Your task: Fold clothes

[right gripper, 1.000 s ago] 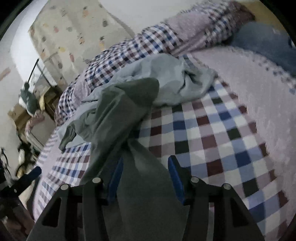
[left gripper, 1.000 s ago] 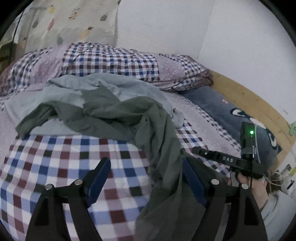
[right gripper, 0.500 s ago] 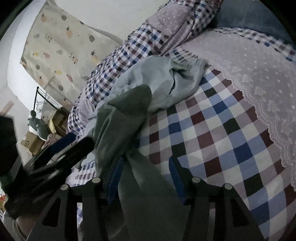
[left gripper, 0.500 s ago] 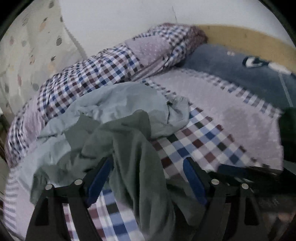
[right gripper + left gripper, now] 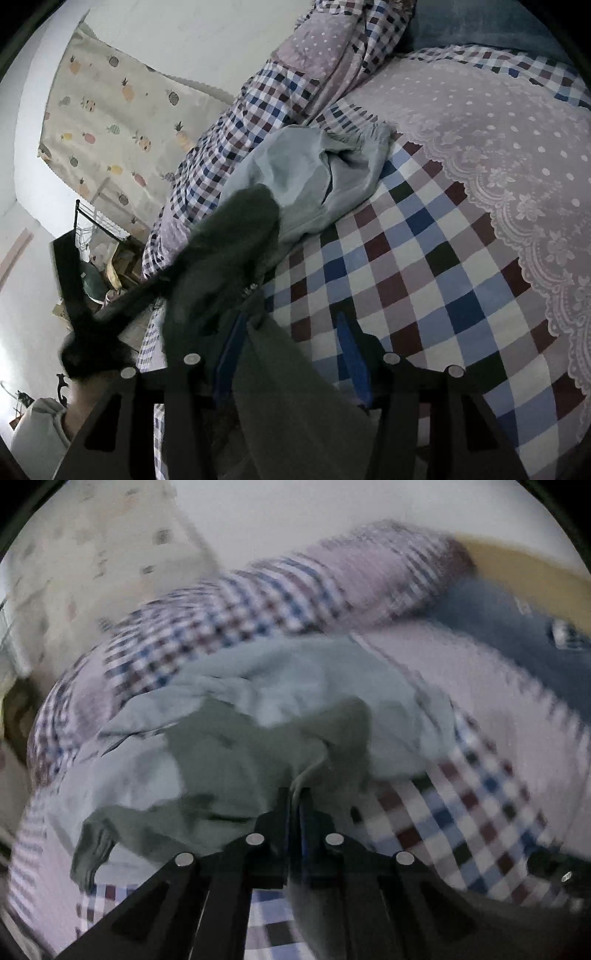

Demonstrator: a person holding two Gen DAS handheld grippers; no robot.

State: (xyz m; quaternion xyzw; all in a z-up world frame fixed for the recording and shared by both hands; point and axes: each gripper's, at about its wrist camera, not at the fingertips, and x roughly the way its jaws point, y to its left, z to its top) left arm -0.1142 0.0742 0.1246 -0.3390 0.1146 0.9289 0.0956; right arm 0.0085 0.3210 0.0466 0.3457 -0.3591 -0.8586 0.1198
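Left wrist view, blurred by motion: the left gripper (image 5: 295,797) has its two fingers pressed together on a pinched ridge of a dark green garment (image 5: 236,760), which fans out from the fingertips toward the left edge of the bed. The garment lies partly over a pale grey-blue garment (image 5: 295,686) bunched in the middle of the bed, just in front of a rolled checked quilt (image 5: 258,602) along the far edge. A checked bedsheet (image 5: 461,812) shows bare to the right, a lilac lace cover (image 5: 480,686) beyond it, and a dark blue pillow (image 5: 517,638) against the wooden headboard (image 5: 524,572) at the far right corner.

Right wrist view, sharp: the right gripper (image 5: 291,354) has its blue-padded fingers (image 5: 351,350) spread apart, with the dark green garment (image 5: 280,387) draped between them and down over the left finger; neither pad is closed on it. The cloth rises in a stretched band to the upper left, where the left gripper (image 5: 92,343), dark and blurred, meets it above a hand (image 5: 85,402) and a grey sleeve (image 5: 40,428). The pale grey-blue garment (image 5: 314,181) lies crumpled behind, touching the green one, at the foot of the checked quilt (image 5: 258,110). The checked bedsheet (image 5: 424,277) fills the middle, the lilac lace cover (image 5: 517,147) its right side. A pineapple-print curtain (image 5: 110,110) hangs on the far wall.
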